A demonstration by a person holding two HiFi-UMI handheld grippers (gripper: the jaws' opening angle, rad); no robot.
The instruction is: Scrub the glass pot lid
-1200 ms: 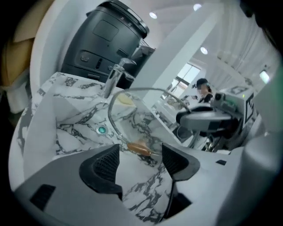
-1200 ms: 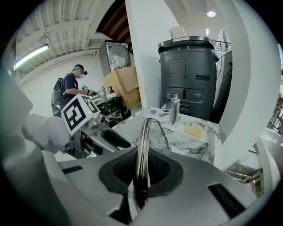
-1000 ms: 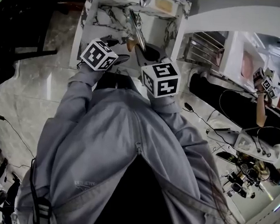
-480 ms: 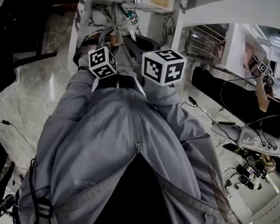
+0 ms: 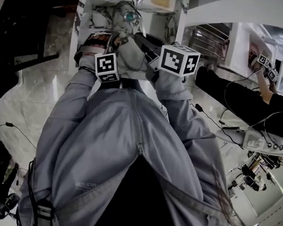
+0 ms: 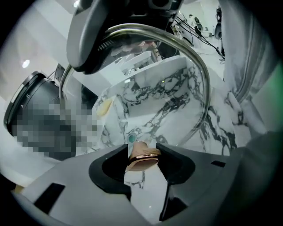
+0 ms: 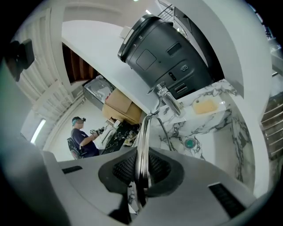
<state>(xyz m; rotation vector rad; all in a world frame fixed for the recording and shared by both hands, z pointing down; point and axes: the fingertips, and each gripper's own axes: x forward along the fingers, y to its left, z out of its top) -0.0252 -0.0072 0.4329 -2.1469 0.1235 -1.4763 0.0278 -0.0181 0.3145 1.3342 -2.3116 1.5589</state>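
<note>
While the lid is held over the sink, step in hand: securing it, I judge; scrubbing has not begun, since neither pair of tongs carries a scrubber.
Lid: round, steel-rimmed glass pot lid (image 6: pixel 170 90), raised and tilted above the basin, near the person's body, between the two tongs.
Left tongs (image 6: pixel 144 150): have just been closing; now pinched on the lid's copper-coloured knob (image 6: pixel 143 158).
Right tongs (image 7: pixel 140 170): clenched on the lid's rim, seen edge-on.
Next move: probably the right tongs let go of the rim and fetch the sponge; that calls for the left grip on the knob to carry the lid alone without it swinging.
Sink: white, black-veined marble basin (image 7: pixel 208 128); holds only a teal drain plug (image 7: pixel 189 143); no water seen.
Far ledge: yellow rectangular sponge (image 7: pixel 205 106), lying right of the chrome tap (image 7: pixel 168 99).
</note>
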